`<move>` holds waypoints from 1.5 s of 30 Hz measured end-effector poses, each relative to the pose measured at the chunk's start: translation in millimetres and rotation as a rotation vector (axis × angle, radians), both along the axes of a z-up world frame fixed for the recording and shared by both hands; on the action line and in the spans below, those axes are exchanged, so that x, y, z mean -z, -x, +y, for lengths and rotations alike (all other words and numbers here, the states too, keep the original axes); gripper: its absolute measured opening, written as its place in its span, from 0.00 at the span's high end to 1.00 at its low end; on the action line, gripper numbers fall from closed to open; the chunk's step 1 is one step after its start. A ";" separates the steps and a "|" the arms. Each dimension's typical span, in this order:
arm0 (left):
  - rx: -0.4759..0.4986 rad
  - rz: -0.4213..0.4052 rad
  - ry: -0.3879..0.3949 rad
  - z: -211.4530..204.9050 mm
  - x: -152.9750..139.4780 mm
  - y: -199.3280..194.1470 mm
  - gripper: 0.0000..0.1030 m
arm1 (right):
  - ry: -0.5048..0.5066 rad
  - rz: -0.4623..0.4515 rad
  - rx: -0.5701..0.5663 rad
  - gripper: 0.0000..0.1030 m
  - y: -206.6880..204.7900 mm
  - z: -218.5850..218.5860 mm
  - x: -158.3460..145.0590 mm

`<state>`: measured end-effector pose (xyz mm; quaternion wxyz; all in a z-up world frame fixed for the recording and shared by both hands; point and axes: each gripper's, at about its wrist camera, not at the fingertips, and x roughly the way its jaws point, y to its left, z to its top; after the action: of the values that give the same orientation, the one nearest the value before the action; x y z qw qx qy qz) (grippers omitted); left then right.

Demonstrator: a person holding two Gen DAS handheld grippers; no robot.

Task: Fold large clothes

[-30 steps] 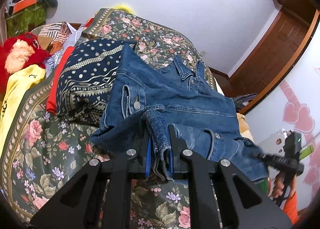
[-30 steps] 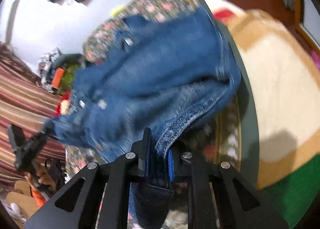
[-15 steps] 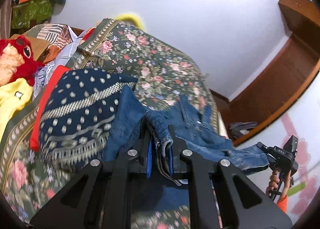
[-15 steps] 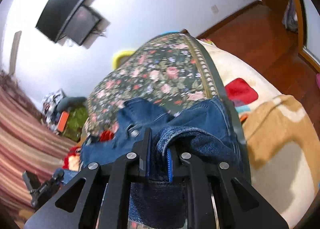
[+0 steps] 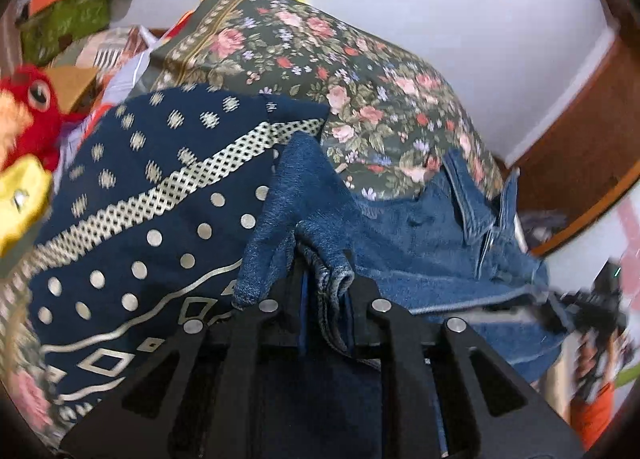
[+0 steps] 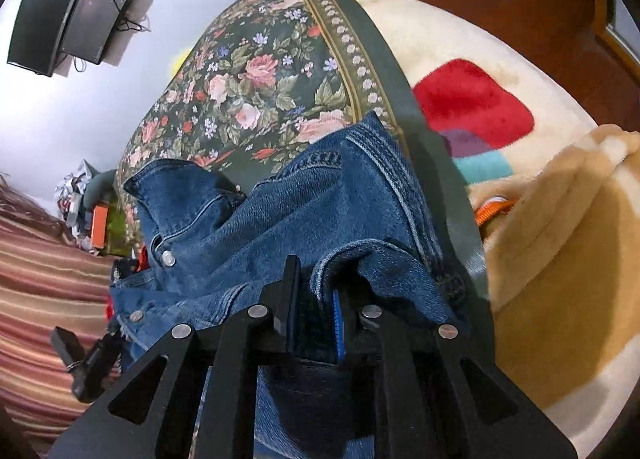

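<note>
The denim jacket (image 5: 420, 243) lies on the floral bedspread (image 5: 360, 71), spreading from each claw toward twelve o'clock. The left claw (image 5: 326, 291), its jaws just easing apart, and the right claw (image 6: 316, 299) each pinch a denim fold.

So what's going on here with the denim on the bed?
A person is folding a denim jacket on a floral bedspread, one handheld gripper in each hand. The left gripper has a bunched fold of denim between its jaws, which have just been opening; the right gripper likewise. The jacket lies crumpled beside a navy patterned cloth.
</note>
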<state>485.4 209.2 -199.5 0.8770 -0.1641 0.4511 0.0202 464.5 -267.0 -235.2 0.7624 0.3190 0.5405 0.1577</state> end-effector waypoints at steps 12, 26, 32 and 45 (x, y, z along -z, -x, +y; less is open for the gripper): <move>0.058 -0.117 -0.218 -29.0 -72.4 53.7 0.35 | 0.375 -0.233 -0.086 0.63 72.5 20.4 -76.8; 0.317 0.044 -0.232 -108.0 -1.1 75.8 0.35 | 0.397 -0.250 -0.310 0.48 108.2 99.2 -46.5; 0.269 0.079 -0.240 -110.9 33.2 50.6 0.35 | 0.432 -0.244 -0.368 0.46 101.4 132.9 -25.2; 0.091 -0.052 -0.374 -72.6 -26.0 -42.4 0.45 | 0.595 -0.419 -0.129 0.47 5.3 142.0 -70.7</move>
<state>527.8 136.5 -173.5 0.9037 0.0221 0.4235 0.0597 459.2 -124.9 -164.5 0.9045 0.0095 0.4137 0.1034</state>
